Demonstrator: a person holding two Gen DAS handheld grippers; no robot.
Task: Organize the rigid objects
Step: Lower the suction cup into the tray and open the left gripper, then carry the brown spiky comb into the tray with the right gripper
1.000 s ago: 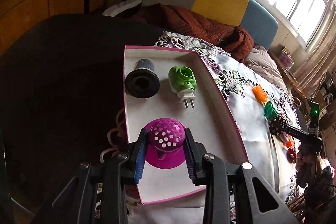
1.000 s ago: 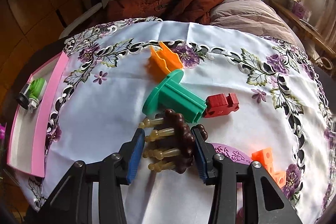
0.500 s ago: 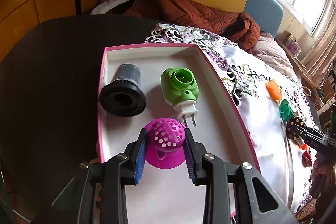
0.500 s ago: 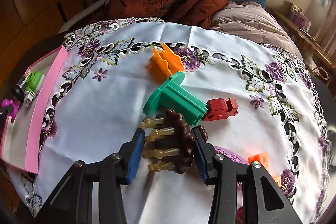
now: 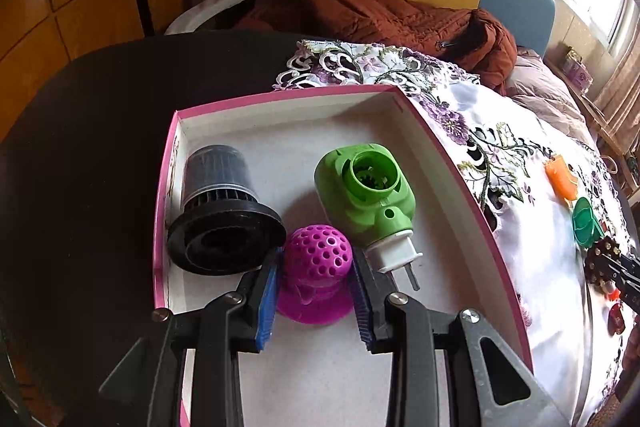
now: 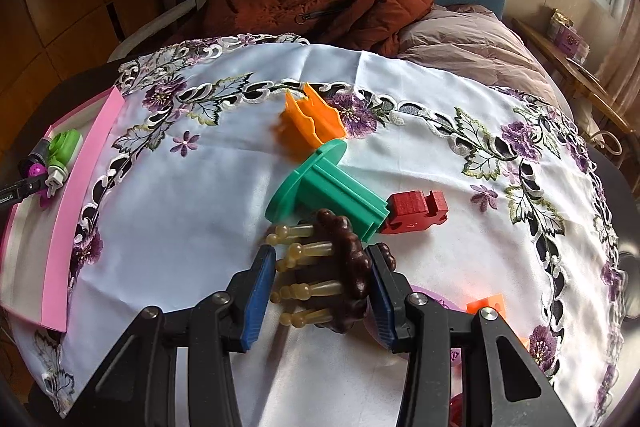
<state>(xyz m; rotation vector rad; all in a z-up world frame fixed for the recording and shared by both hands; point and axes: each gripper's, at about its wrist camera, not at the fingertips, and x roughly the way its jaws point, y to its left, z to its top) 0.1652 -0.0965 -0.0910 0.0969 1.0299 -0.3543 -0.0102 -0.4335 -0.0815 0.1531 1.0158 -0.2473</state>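
My left gripper (image 5: 316, 291) is shut on a magenta perforated dome piece (image 5: 318, 261), low inside the pink-rimmed white tray (image 5: 472, 203), between a black ribbed filter cone (image 5: 222, 215) and a green plug-in device (image 5: 366, 197). My right gripper (image 6: 320, 287) is shut on a dark brown massage brush with amber prongs (image 6: 340, 267), just above the white floral tablecloth (image 6: 192, 227). In front of it lie a green spool (image 6: 328, 191), a red block (image 6: 416, 213) and an orange piece (image 6: 314, 125). The tray also shows at the left edge of the right wrist view (image 6: 66, 223).
An orange cube (image 6: 486, 307) and a purple disc (image 6: 436, 303) lie by my right gripper's right finger. A brown jacket (image 6: 320, 7) lies on the chair behind the table. The dark table (image 5: 80, 147) is bare left of the tray.
My left gripper has moved forward and down into the tray with the magenta piece, up to the black cone and green plug. My right gripper has barely moved.
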